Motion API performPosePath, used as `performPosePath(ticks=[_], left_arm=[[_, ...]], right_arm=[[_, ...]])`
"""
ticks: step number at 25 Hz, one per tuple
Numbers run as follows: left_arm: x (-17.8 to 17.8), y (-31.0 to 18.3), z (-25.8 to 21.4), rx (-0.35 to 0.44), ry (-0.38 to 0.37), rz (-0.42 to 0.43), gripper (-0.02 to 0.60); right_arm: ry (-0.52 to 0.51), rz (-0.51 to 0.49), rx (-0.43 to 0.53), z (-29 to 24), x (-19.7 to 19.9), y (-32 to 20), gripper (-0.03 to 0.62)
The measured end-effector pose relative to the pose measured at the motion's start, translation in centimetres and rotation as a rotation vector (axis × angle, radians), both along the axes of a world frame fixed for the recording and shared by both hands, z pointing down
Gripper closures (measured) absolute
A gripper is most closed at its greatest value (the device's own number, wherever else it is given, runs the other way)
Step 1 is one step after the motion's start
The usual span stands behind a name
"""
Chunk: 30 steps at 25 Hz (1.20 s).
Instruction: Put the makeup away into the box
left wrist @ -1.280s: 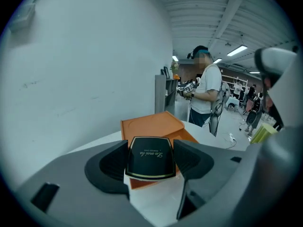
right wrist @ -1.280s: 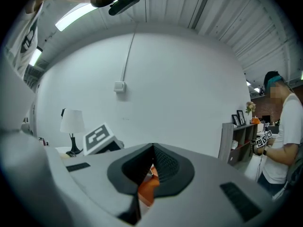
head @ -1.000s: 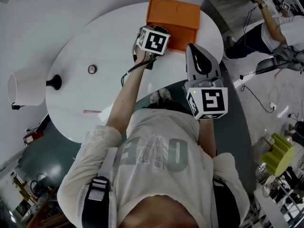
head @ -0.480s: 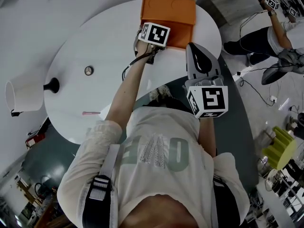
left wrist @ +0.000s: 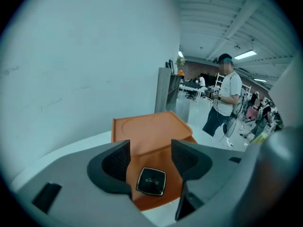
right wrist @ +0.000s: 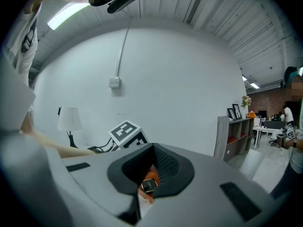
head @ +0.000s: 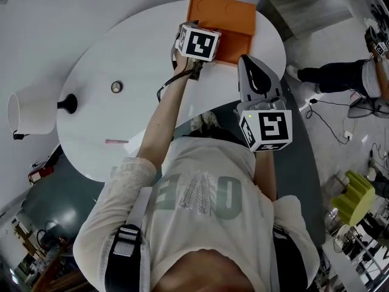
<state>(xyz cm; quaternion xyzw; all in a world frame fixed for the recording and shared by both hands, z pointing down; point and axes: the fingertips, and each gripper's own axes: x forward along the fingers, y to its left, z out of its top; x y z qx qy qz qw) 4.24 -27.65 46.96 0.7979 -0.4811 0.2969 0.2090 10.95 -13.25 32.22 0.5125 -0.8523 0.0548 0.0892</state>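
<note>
An orange box (head: 226, 12) stands open at the far side of the white round table (head: 130, 53), its lid (left wrist: 147, 129) tilted back. A black square compact (left wrist: 151, 181) lies flat on the box's floor. My left gripper (left wrist: 150, 151) hovers over it. Its jaws are wide apart and closing a little, and the pads touch nothing. In the head view only its marker cube (head: 198, 42) shows, above the box's front edge. My right gripper (head: 248, 62) hangs level off the table's near right edge, shut and empty.
A small round item (head: 117, 87) and a pink stick (head: 115, 142) lie on the left half of the table. A white-shaded lamp (head: 27, 111) stands at the table's left rim. Another person (left wrist: 227, 98) stands in the room beyond the box.
My left gripper has lifted a little over the box and stayed above its front edge. The right gripper has kept still.
</note>
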Motion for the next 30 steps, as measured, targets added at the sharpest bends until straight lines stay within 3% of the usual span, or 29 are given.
performPosePath(ticks=[5,7,8,14,21,30], left_arm=[[-3.0,1.1,-7.6,0.202,0.059,-0.076,0.399],[-5.1,2.2,-10.6,0.302,0.057,-0.148,0.490],[-6.4,2.8,-12.0,0.349,0.049,-0.194,0.569],[-13.2,8.2,-18.0,0.521,0.015,-0.397,0.575],[-20.2,15.1,-21.6,0.616,-0.030,-0.594,0.575],[-25.8,21.3,-21.2,0.595,-0.058,-0.783,0.575]], right_arm=[[-0.001,-0.068,0.036,-1.3,-2.2,-0.3,0.589],[-0.003,-0.101,0.049,-1.8,-3.2,-0.4,0.589],[-0.005,-0.119,0.054,-2.1,-3.7,-0.4,0.589],[-0.023,-0.274,0.077,-2.7,-8.4,-0.5,0.589],[-0.042,-0.460,0.128,-4.3,-15.2,0.6,0.589],[-0.069,-0.640,0.134,-4.7,-21.3,3.3,0.589]])
